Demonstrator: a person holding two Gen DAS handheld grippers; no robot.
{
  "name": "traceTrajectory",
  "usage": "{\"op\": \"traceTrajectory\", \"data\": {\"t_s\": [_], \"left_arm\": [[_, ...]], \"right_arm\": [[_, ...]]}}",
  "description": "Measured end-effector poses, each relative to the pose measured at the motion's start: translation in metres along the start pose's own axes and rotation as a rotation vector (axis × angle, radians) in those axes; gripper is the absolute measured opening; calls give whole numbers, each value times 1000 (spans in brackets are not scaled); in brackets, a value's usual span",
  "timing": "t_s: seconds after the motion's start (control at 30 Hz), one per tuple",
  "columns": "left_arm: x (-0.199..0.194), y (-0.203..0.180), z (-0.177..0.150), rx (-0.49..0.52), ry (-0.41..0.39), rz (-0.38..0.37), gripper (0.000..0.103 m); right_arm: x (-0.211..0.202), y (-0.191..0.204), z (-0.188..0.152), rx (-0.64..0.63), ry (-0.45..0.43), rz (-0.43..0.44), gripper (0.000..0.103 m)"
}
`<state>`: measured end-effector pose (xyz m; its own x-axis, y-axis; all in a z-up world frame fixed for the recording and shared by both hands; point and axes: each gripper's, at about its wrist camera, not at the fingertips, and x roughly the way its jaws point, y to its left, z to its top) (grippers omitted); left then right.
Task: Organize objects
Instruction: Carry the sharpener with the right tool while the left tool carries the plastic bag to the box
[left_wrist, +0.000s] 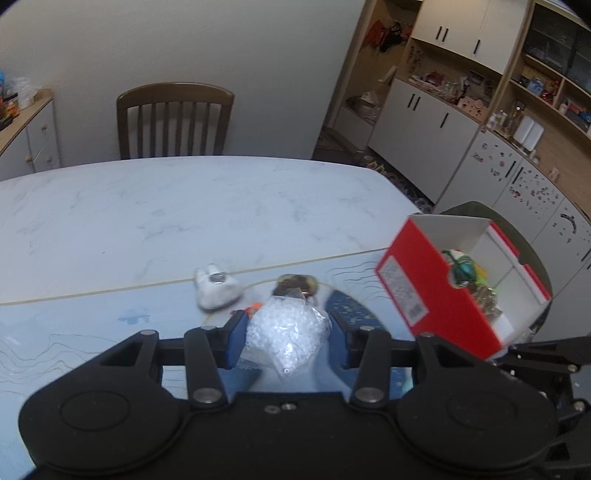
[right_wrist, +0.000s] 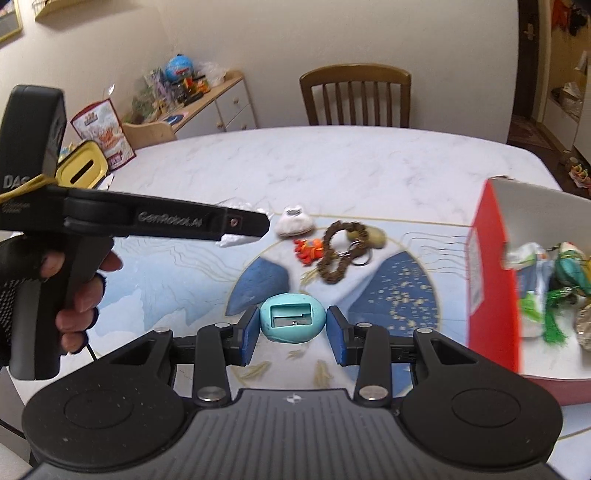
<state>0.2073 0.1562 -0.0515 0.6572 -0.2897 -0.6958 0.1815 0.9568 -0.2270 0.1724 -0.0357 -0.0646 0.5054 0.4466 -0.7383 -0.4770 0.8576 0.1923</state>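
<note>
Your left gripper (left_wrist: 288, 338) clamps the clear bag of white beads (left_wrist: 286, 332) mid-frame, lifted for the red cardboard box (left_wrist: 417, 291) at right. Your right gripper (right_wrist: 291, 328) brackets the turquoise egg-shaped sharpener (right_wrist: 293, 320), pads (right_wrist: 248, 332) not visibly touching; grip uncertain.

1. Bag of white beads (left_wrist: 286, 338): clear plastic, crumpled, between the left gripper's pads.
2. Sharpener (right_wrist: 293, 322): teal, egg-shaped, blade slot facing up, on the mat between the right gripper's pads.
3. White pouch (right_wrist: 294, 220), orange toy (right_wrist: 309, 251) and brown braided keyring (right_wrist: 341, 251): close together on the mat.
4. Box (right_wrist: 491, 280): red outside, white inside, open, holding green and teal trinkets.
</note>
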Motion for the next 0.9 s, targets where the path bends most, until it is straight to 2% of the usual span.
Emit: {"op": "traceTrajectory", "data": {"t_s": [0.43, 0.9], "left_arm": [[4, -95, 7, 90, -8, -73, 45], [43, -187, 13, 164, 17, -117, 45]], "right_arm": [[-59, -73, -2, 25, -45, -64, 38], [-96, -166, -18, 78, -78, -120, 38]]}}
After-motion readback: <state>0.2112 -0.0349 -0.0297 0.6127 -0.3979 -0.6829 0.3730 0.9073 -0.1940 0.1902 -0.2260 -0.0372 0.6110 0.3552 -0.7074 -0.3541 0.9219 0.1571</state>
